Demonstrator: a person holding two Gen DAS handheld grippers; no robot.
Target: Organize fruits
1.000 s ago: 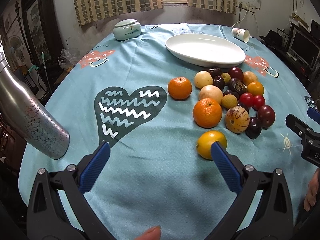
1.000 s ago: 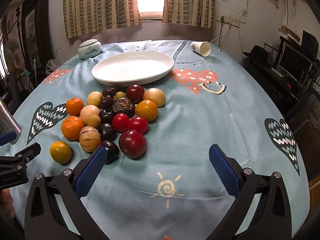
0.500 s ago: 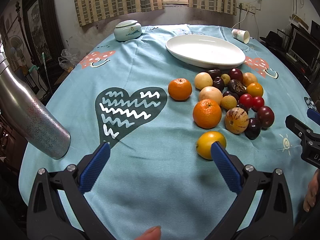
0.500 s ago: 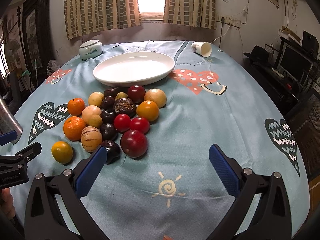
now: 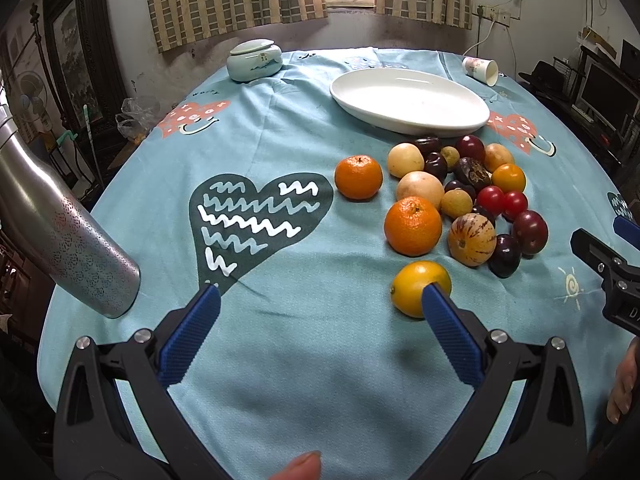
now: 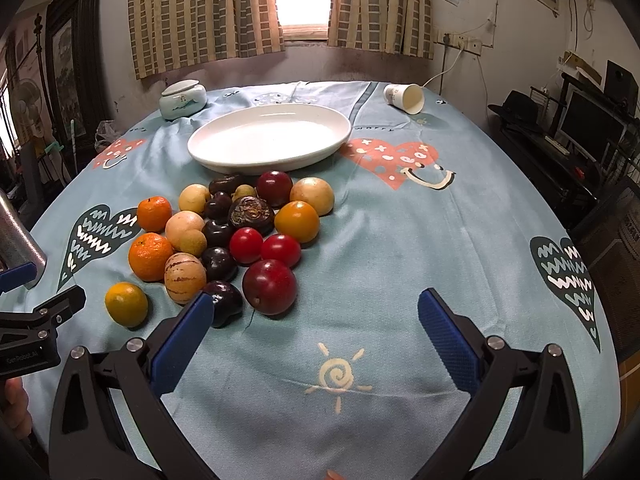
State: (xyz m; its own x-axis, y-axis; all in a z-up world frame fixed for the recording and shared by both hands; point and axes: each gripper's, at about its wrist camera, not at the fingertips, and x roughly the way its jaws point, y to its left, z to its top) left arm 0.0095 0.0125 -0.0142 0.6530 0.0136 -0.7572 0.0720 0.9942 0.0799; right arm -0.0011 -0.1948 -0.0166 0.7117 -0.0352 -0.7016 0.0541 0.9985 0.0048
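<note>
A pile of several fruits [image 6: 236, 236] lies on the blue tablecloth in front of an empty white oval plate [image 6: 270, 138]. It holds two mandarins, red and dark plums, tomatoes, pale round fruits and a striped melon-like fruit [image 6: 185, 278]. A yellow-orange fruit [image 5: 420, 288] lies apart at the near side. My left gripper [image 5: 318, 300] is open and empty, its right finger just in front of that fruit. My right gripper [image 6: 316, 302] is open and empty, near the big red plum [image 6: 270, 286]. The plate also shows in the left wrist view [image 5: 408, 102].
A silver metal bottle [image 5: 60, 224] lies at the left edge. A lidded ceramic jar [image 5: 254, 60] stands at the back. A paper cup [image 6: 404, 98] lies on its side at the back right. Furniture and screens stand right of the table.
Both grippers have drifted slightly; the fruits sit a touch lower and nearer in both views. Nothing was grasped or moved on the table.
</note>
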